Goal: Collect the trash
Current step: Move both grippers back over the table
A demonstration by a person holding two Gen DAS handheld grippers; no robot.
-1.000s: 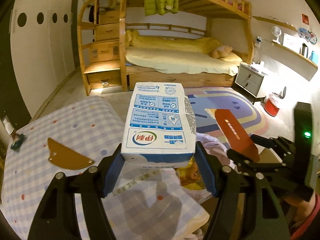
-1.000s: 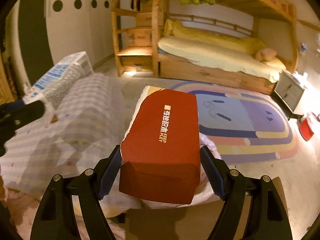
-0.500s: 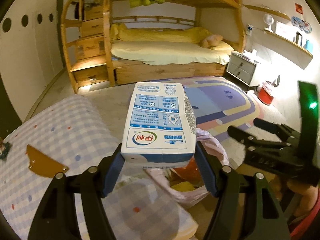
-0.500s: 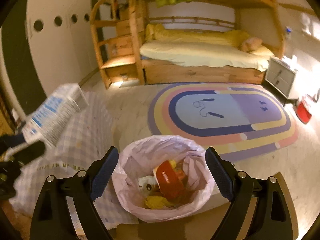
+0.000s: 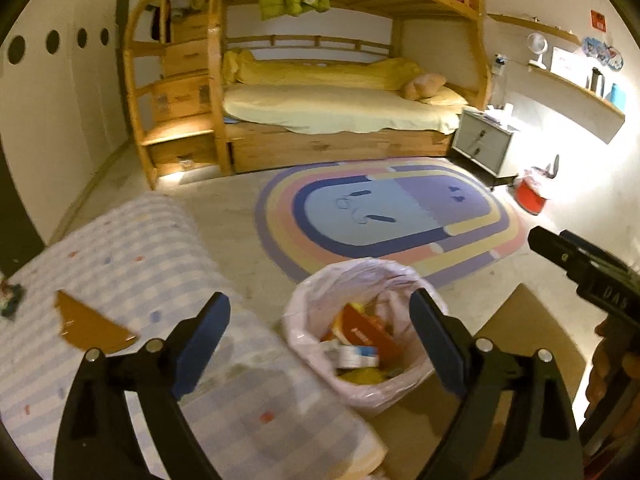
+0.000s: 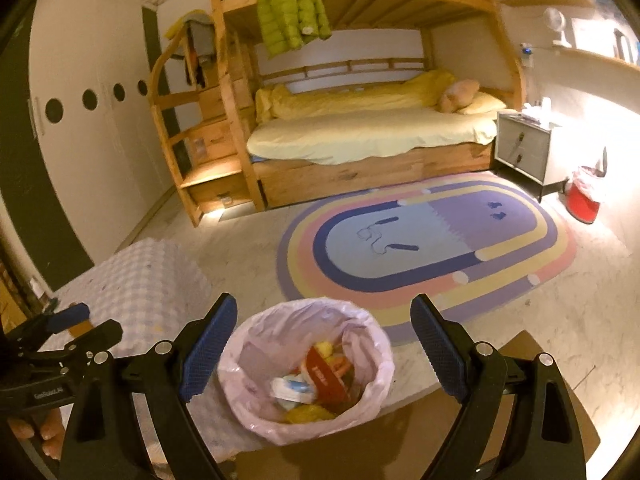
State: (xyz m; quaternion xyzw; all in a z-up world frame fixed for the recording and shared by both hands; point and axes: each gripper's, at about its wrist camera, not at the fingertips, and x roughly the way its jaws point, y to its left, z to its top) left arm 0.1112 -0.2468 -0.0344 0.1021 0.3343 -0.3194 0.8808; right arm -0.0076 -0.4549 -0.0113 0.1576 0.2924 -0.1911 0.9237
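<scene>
now milk carton (image 5: 356,356) dropped, tongs (image 5: 320,344) empty

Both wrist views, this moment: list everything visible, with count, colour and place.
Pink plastic bag-lined bin: one, floor, below both claws.
Red carton: one, inside bin.
White-blue milk carton: one, inside bin.
Brown cardboard scrap: one, on checked cloth.
Checked tablecloth: one, pale blue-white, left.
Oval rainbow rug: one, floor.
Wooden bunk bed: one, yellow bedding, far wall.
Green puffer jacket: one, hung on the bunk.
Grey nightstand: one, right of bed.
Red bin: one, far right.
Left claw: open, empty.
Right claw: open, empty.
</scene>
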